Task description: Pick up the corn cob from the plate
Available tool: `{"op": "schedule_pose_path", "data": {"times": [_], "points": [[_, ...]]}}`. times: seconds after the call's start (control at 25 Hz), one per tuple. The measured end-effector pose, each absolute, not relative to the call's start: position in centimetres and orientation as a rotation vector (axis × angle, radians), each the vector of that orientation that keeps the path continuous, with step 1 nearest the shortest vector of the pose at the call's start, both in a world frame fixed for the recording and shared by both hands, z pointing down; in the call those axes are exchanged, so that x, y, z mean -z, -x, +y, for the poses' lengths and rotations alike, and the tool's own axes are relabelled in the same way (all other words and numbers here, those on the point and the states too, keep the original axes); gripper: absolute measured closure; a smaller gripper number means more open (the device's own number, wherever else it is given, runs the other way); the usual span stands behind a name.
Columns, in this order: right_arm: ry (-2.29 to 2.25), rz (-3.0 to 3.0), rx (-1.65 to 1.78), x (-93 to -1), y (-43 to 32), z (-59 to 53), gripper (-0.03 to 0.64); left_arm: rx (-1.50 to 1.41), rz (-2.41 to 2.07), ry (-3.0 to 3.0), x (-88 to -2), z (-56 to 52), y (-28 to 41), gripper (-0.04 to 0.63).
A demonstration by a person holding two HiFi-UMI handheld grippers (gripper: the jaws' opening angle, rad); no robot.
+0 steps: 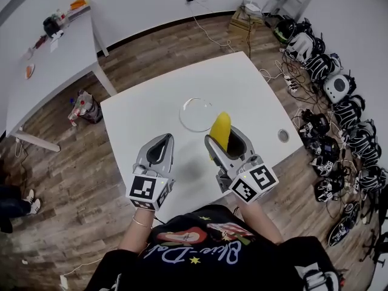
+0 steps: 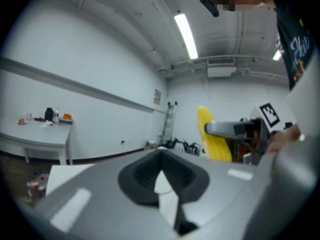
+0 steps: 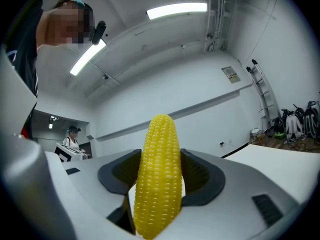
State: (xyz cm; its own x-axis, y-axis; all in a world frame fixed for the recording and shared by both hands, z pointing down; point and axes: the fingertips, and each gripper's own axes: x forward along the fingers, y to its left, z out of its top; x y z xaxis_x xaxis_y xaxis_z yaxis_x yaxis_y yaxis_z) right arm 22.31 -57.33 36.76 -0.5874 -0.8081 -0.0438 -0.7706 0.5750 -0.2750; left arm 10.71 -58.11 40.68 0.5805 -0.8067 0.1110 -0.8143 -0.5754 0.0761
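Yellow and ridged with kernels, the corn cob (image 1: 220, 130) was off the plate (image 1: 185, 107), gripped about its lower half by my right gripper (image 1: 223, 138). In the right gripper view the cob (image 3: 159, 174) stood nearly upright with a dark jaw pressed to each side and its tip rising well above them against the wall and ceiling. From the head view the cob's tip overlapped the plate's near right rim, and the clear glass plate itself lay bare on the white table (image 1: 142, 111). My left gripper (image 1: 162, 145) hovered on the near left of the plate, level with the right one, jaws drawn together with nothing between them. Well beyond the plate to the left stood a second white table (image 1: 51, 71), and far to the plate's right a row of black and white gear (image 1: 339, 120) lay on the wooden floor (image 1: 73, 180).
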Motion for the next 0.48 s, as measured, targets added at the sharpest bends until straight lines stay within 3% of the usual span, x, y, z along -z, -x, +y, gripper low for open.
{"op": "schedule_pose_path", "data": {"times": [0.48], "points": [[1.34,2.632,0.385,-36.48,-22.28,-57.85,0.368,-0.106,-1.374,-2.68,-40.91,-57.95,-10.67,0.597]]}}
